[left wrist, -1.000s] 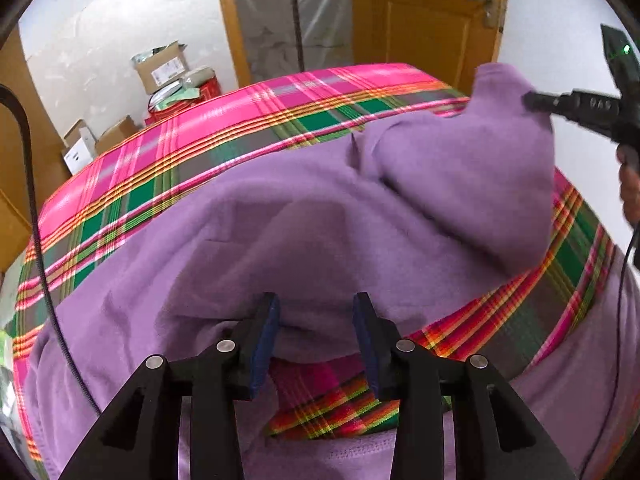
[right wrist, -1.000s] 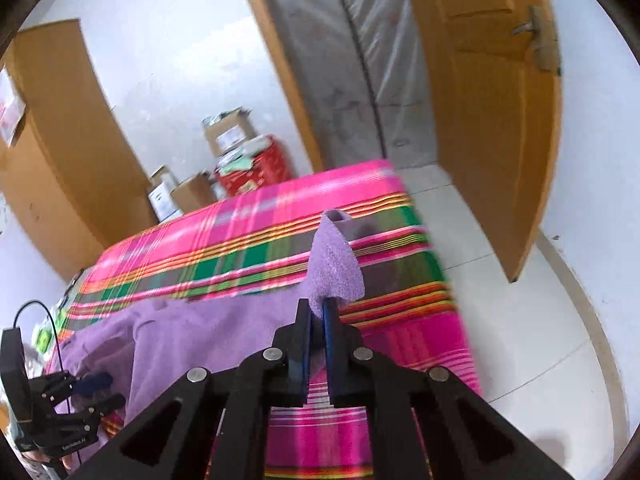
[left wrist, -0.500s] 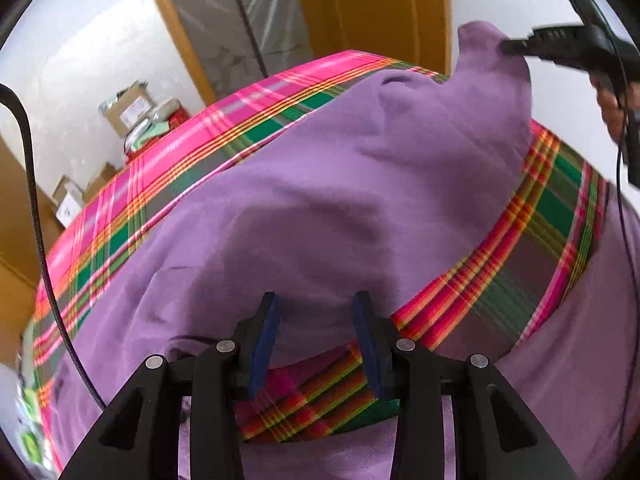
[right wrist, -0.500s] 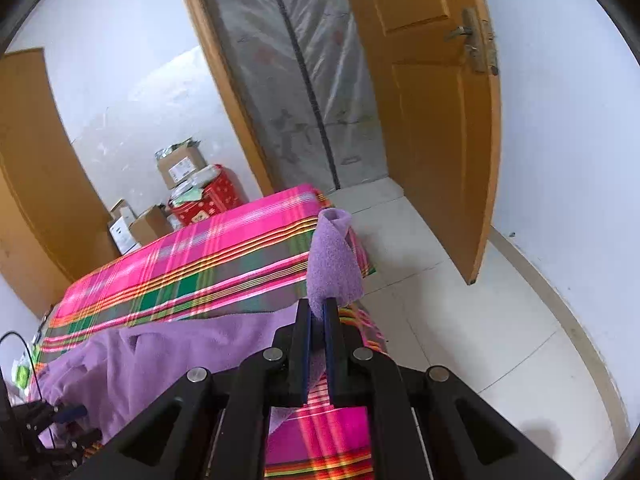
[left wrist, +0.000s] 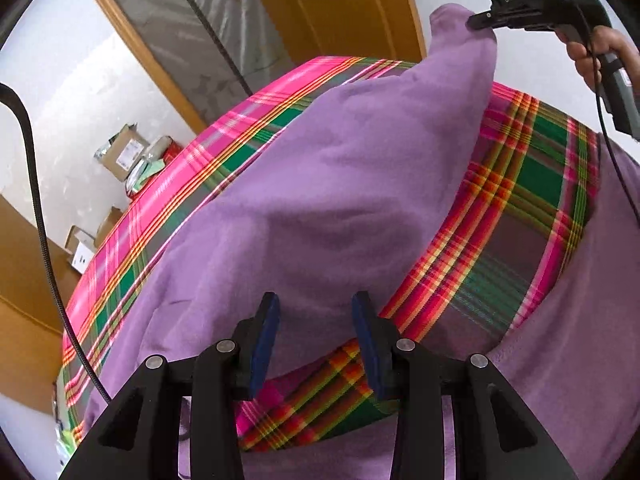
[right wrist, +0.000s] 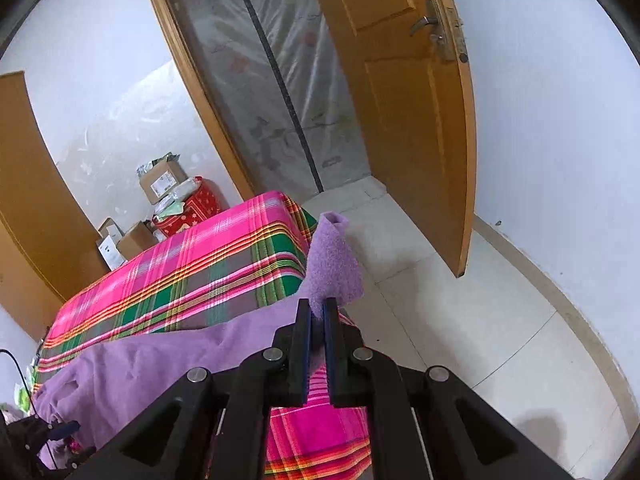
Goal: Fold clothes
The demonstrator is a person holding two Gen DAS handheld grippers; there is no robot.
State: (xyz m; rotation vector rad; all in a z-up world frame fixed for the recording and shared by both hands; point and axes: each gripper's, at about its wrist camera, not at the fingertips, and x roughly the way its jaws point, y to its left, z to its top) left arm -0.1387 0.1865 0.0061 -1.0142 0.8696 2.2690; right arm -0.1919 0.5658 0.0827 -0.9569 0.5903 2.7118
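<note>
My right tongs (right wrist: 317,322) are pressed together on a corner of the purple garment (left wrist: 328,184), cloth pinched between the blue pads (right wrist: 305,336) and sticking up past the tips at centre frame in the right wrist view. In the left wrist view the same tongs show at upper right, my hand (left wrist: 600,54) on the grip, with the corner lifted into a peak. Versus one second ago that peak sits higher and further toward the top right of the frame, and the cloth below it is pulled into a smoother, tauter slope; the bunched fold near it is gone. My left tongs (left wrist: 316,344) are spread at bottom centre, pads apart with nothing between them, just above the near edge of the garment; same gap as before. The garment lies on the plaid bed cover (left wrist: 532,208), draped from lower left up to the lifted corner, with another part of it across the lower right of the frame and a plaid band showing between the two. More of that plaid band is uncovered now than a second ago. In the right wrist view the view has tilted since then: the wooden door (right wrist: 404,92) fills more of the upper right, the floor tiles (right wrist: 500,344) show wide at right, and the cardboard boxes (right wrist: 160,178) sit at middle left beyond the bed.
</note>
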